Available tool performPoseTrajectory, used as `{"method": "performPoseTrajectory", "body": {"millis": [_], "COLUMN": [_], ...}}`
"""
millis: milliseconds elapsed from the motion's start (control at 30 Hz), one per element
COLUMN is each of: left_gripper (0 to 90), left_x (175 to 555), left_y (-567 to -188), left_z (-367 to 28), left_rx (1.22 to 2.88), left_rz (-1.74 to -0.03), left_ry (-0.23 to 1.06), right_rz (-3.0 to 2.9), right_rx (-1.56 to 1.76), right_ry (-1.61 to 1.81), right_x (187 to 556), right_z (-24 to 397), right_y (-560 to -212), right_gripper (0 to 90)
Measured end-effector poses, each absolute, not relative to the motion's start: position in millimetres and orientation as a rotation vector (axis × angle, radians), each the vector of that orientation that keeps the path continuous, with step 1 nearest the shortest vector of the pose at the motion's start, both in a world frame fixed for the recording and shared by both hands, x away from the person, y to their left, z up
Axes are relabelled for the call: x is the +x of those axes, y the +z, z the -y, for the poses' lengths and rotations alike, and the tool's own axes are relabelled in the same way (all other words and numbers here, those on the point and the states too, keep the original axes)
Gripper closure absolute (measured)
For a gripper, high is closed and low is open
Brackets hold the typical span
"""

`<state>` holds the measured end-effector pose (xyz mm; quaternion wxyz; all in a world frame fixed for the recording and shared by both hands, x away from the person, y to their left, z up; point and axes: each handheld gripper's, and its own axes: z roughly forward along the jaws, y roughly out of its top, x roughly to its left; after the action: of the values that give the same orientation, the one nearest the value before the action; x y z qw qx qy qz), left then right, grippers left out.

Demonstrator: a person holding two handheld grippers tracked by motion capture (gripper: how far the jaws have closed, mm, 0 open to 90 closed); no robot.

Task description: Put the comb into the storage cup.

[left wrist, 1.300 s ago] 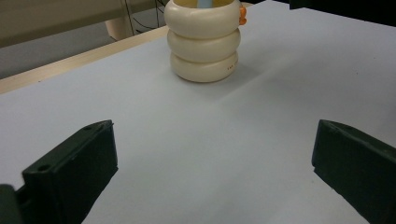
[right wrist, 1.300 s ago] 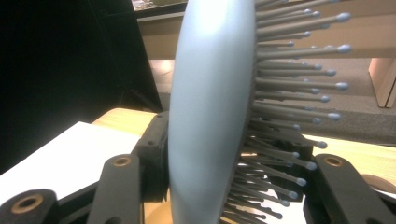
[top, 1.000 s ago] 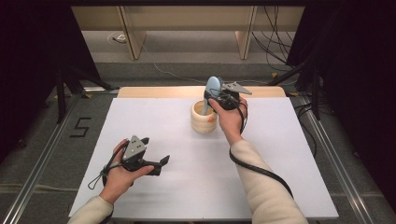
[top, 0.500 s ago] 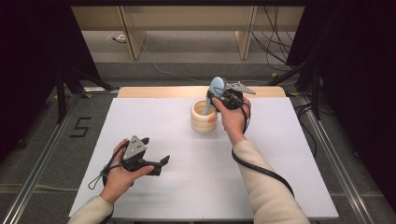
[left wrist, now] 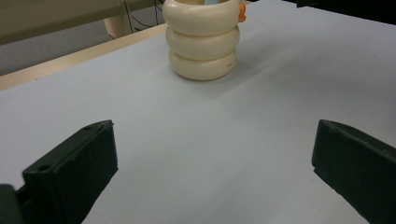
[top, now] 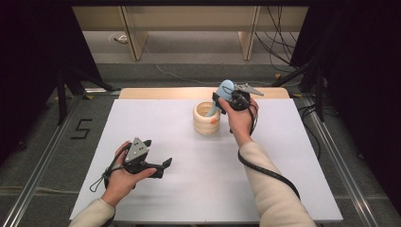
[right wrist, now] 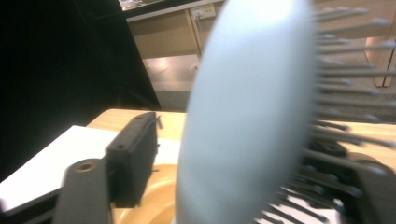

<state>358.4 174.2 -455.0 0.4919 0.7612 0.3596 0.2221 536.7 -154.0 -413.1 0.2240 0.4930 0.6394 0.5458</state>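
Observation:
A cream ringed cup (top: 206,124) with a small orange tab (top: 214,121) stands at the table's middle back. A pale blue hairbrush (top: 226,88) leans in it, handle down in the cup and head up. My right gripper (top: 219,101) is just above the cup's right rim, around the brush. Its jaws have just been opening; in the right gripper view (right wrist: 252,172) the brush (right wrist: 247,116) stands between them, with a gap at the left jaw. My left gripper (top: 161,169) lies open and empty at the front left, aimed at the cup (left wrist: 203,42).
The white table top (top: 283,179) ends in a wooden strip (top: 156,92) at the back. Black frame legs and cables (top: 283,56) stand beyond the table, and a shelf unit (top: 189,19) is behind it.
The brush head and my right hand have shifted slightly to the right above the cup. The left hand has stayed in place.

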Motion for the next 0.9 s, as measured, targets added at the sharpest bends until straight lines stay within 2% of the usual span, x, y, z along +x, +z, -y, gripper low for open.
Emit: {"method": "performPoseTrajectory", "body": {"millis": [333, 500, 900], "left_gripper": [0.0, 0.0, 0.0], "left_x": [359, 359, 360], "left_y": [-455, -456, -457], "left_z": [-174, -175, -174], "left_rx": [1.851, 1.848, 1.854], "left_rz": [-0.872, -0.878, -0.880], "left_ry": [0.538, 0.539, 0.537], "right_rz": [-1.810, -1.808, -1.852], "right_rx": [1.350, 1.335, 1.262], "right_ry": [1.470, 1.462, 1.441], "right_x": [537, 535, 525], "right_z": [156, 159, 174], "right_y": [-411, -408, -396], "right_gripper": [15.7, 14.8, 3.7]}}
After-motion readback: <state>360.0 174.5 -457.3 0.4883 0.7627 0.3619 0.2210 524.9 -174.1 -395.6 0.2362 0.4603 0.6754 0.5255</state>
